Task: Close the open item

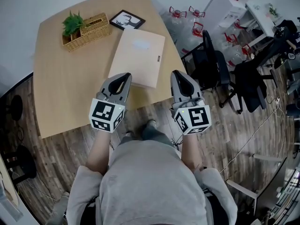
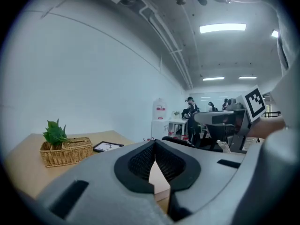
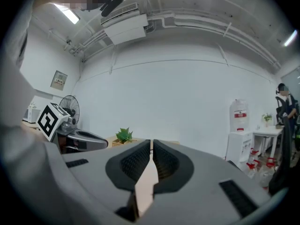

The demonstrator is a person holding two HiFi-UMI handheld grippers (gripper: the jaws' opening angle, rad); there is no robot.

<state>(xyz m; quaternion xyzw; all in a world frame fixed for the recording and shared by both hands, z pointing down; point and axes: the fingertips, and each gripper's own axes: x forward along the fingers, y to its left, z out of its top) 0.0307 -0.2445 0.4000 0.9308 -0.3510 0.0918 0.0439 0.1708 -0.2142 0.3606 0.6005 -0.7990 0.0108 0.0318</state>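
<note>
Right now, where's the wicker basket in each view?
Head view: wicker basket at upper left, on the far corner of the table.
Left gripper view: wicker basket at the left edge, mid-height.
Right gripper view: wicker basket just left of centre, only a sliver showing.
Shared landmark: the green plant standing in it, seen in all three.

Tan rectangular folder (image 1: 137, 56), closed, lying flat with its cover upward on the pale wooden bench (image 1: 65, 93), close to the bench's near right edge, its long axis slightly skewed, a small dark tab (image 1: 158, 58) at its right edge.
</note>
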